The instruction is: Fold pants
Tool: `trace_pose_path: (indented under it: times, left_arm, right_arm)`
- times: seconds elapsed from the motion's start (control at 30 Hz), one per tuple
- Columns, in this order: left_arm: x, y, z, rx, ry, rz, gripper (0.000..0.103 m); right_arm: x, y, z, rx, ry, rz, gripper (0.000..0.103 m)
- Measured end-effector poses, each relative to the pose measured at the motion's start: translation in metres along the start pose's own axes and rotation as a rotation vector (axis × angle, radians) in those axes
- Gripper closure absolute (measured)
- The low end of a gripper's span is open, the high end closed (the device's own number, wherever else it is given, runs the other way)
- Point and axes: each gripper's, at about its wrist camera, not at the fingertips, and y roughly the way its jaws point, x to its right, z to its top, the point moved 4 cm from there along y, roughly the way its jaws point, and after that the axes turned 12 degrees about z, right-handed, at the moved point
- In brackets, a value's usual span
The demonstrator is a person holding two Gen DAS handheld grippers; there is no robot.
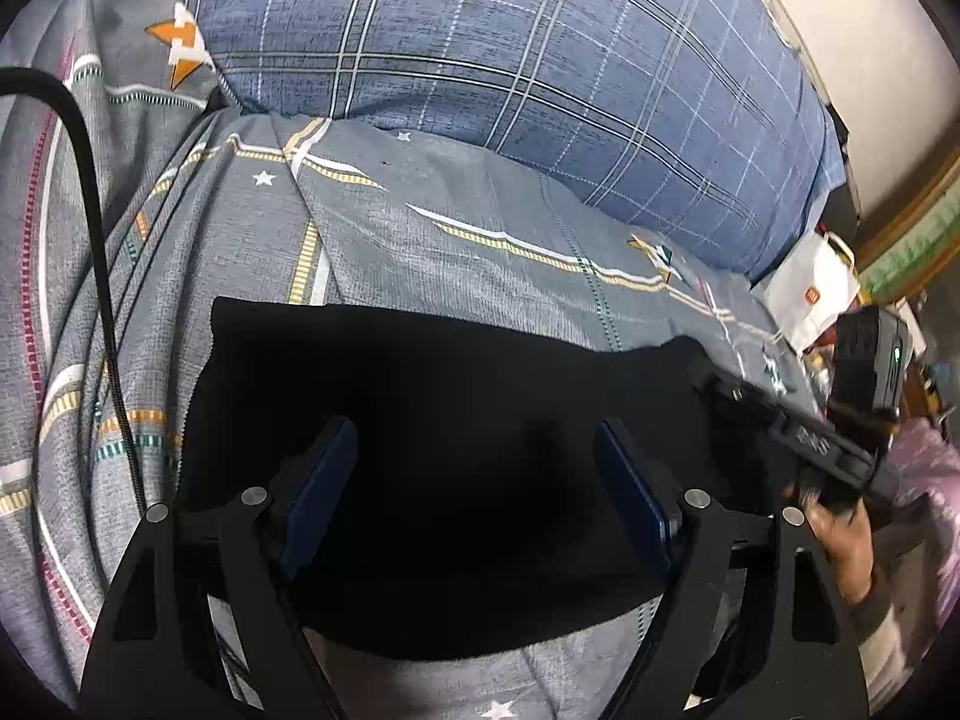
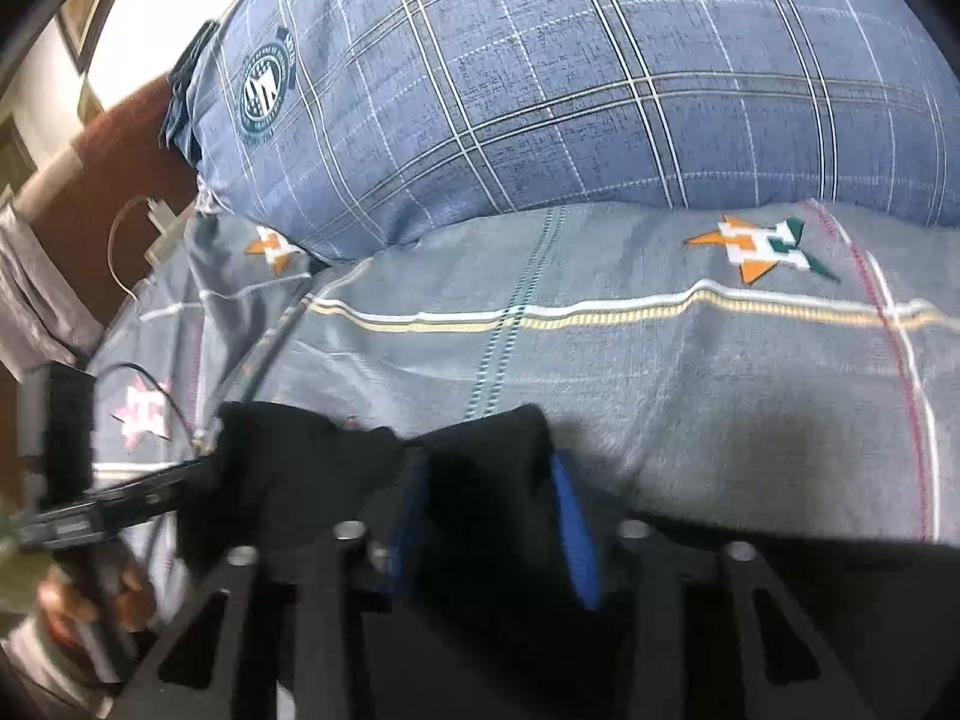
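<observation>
Bed surface: a grey patterned bedsheet (image 1: 480,240) with star motifs and striped lines is seen across both views. A blue plaid pillow (image 1: 510,72) is lying on the sheet at the far side.

Black pants (image 1: 432,420), folded into a compact dark rectangle, are laid flat on the sheet, nearer than the pillow and well apart from it. One edge is lifted at the right gripper's side.

Left gripper (image 1: 474,480): held over the pants, its blue-padded fingers (image 1: 636,510) spread wide with nothing between them; released.

Right gripper (image 2: 492,516): a raised fold of the black fabric is seen pinched between its blue pads (image 2: 573,528); clenched on the pants.

A black cable (image 1: 102,300) is draped across the sheet in the left wrist view. A white paper bag (image 1: 810,294) is noted beyond the bed's far right corner.
</observation>
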Motion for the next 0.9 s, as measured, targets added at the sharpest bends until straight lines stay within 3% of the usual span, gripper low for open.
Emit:
trace_pose_path:
  times: [0.1,0.27,0.37,0.43,0.5,0.63,0.73,0.77,0.83,0.87,0.9]
  left_arm:
    - [-0.007,0.005,-0.009,0.022,0.038,0.05,0.022]
    - [0.003,0.011,-0.01,0.032,0.113,0.127,0.022]
    - [0.008,-0.004,-0.007,0.052,0.069,0.061,0.022]
    - [0.017,-0.016,-0.004,0.074,0.067,0.039,0.022]
    - [0.033,-0.025,-0.002,0.103,0.098,0.02,0.022]
    - [0.076,-0.027,0.0,0.093,0.165,-0.061,0.022]
    - [0.111,-0.012,-0.005,0.052,0.203,-0.095,0.022]
    - [0.122,-0.007,-0.008,0.039,0.217,-0.107,0.022]
    - [0.148,0.005,-0.014,0.006,0.245,-0.125,0.022]
    - [0.157,0.008,-0.017,-0.007,0.253,-0.128,0.022]
    - [0.167,0.011,-0.019,-0.019,0.261,-0.136,0.022]
  right_arm:
    - [0.013,0.0,0.003,0.048,-0.015,-0.086,0.086]
    - [0.022,-0.001,-0.007,0.059,0.05,-0.027,0.086]
    - [0.017,-0.049,-0.013,0.127,0.061,-0.024,0.086]
    - [0.024,-0.1,-0.025,0.203,0.072,-0.105,0.079]
    - [0.043,-0.154,-0.043,0.266,0.12,-0.229,0.052]
    - [0.085,-0.237,-0.079,0.329,0.206,-0.479,0.05]
    - [0.119,-0.258,-0.098,0.32,0.29,-0.515,0.05]
    - [0.128,-0.257,-0.102,0.307,0.311,-0.489,0.051]
    - [0.143,-0.25,-0.109,0.298,0.367,-0.397,0.063]
    - [0.147,-0.252,-0.112,0.323,0.385,-0.379,0.079]
    - [0.146,-0.257,-0.113,0.37,0.383,-0.34,0.087]
